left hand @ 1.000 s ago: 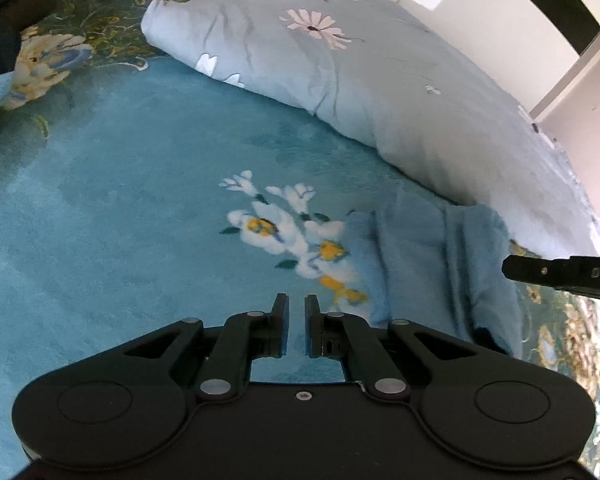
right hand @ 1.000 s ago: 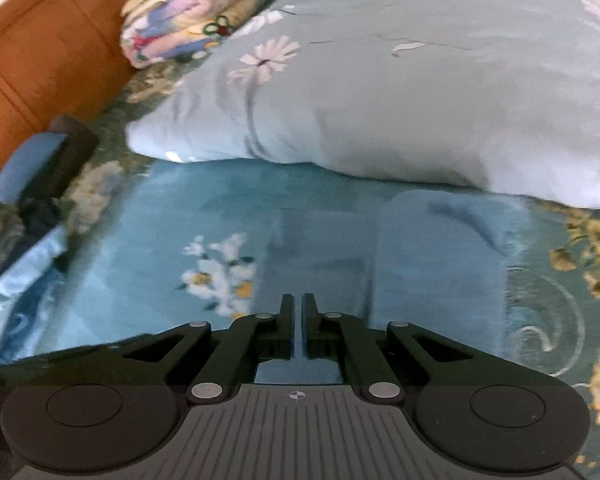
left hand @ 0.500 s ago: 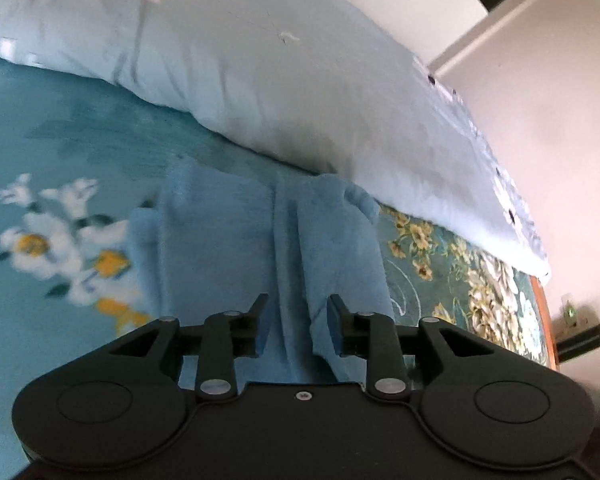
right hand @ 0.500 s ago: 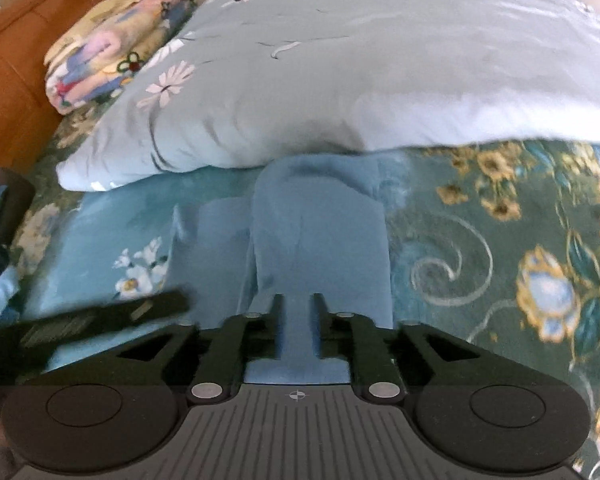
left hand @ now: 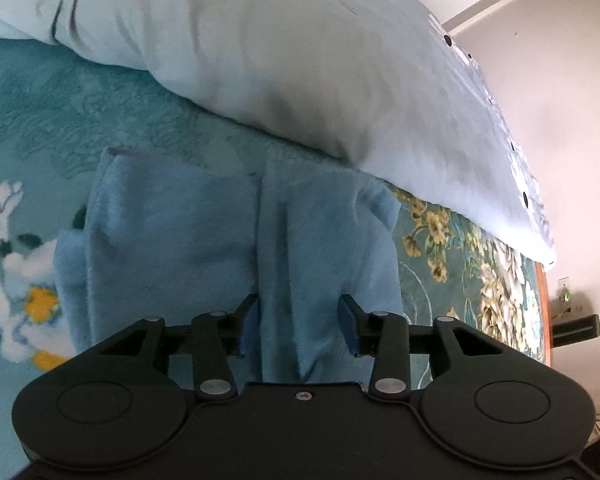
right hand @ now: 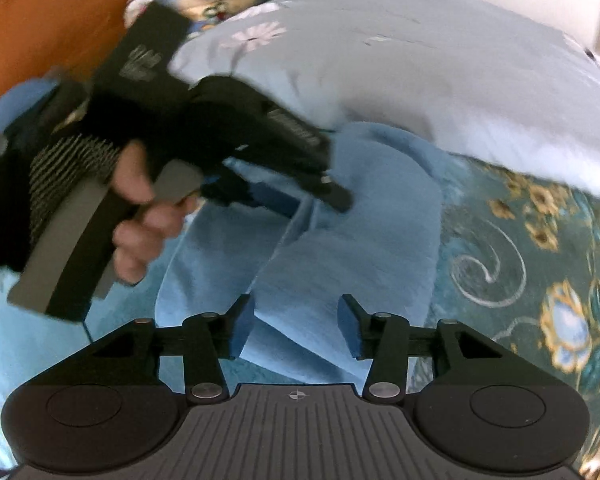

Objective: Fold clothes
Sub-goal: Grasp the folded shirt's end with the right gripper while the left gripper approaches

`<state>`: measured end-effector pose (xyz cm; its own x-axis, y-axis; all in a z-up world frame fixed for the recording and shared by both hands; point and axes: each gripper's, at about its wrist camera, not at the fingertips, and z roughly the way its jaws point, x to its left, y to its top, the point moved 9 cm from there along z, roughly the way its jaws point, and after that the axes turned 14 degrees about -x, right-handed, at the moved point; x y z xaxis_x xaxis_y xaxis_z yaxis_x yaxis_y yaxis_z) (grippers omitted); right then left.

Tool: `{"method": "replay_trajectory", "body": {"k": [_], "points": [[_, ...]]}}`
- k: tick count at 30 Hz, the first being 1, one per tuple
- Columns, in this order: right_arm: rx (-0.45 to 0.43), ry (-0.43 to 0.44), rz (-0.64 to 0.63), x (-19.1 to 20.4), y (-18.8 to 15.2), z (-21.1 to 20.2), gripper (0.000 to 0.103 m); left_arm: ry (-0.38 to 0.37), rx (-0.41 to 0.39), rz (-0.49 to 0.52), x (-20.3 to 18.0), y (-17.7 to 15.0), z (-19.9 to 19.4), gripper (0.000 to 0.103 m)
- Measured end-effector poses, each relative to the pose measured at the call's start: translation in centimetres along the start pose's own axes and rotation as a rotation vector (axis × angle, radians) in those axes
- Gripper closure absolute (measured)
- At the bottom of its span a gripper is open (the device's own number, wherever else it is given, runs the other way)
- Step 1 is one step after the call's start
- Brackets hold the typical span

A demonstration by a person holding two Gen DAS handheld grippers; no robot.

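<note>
Both pairs of jaws, just opening, stand apart over a folded blue garment (left hand: 204,236): the left gripper (left hand: 298,320) straddles a raised fold, the right gripper (right hand: 296,322) its near edge. The garment lies on a teal floral bedspread (right hand: 520,260) below a pale duvet (left hand: 300,60), beside a white wall (left hand: 560,120).

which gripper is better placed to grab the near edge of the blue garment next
Right, probably. The right gripper has its fingers open astride the blue garment at its near edge. The left gripper straddles a ridge further in.
</note>
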<state>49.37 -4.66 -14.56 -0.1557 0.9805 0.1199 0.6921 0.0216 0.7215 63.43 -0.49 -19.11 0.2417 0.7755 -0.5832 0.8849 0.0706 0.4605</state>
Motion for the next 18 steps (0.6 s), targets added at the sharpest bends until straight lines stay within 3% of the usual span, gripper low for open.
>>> {"method": "replay_trajectory", "body": {"k": [2, 8, 11, 14, 18], "points": [[0.005, 0.010, -0.022, 0.4, -0.2, 0.2, 0.059, -0.006, -0.003, -0.004, -0.3, 0.2, 0.3, 0.065], [0.008, -0.012, -0.084, 1.0, -0.6, 0.6, 0.063, -0.007, -0.016, 0.004, -1.1, 0.7, 0.9, 0.080], [0.018, -0.023, -0.068, 0.8, -0.8, 0.9, 0.075, -0.001, -0.024, 0.008, -1.0, 0.7, 0.9, 0.090], [0.020, -0.021, -0.034, 0.4, -0.7, 0.8, 0.095, 0.002, -0.042, 0.005, -0.9, 0.7, 0.8, 0.098], [0.005, -0.006, 0.022, 0.0, -0.3, 0.0, 0.098, -0.012, -0.086, -0.054, -1.0, 1.1, -0.3, 0.099]]}}
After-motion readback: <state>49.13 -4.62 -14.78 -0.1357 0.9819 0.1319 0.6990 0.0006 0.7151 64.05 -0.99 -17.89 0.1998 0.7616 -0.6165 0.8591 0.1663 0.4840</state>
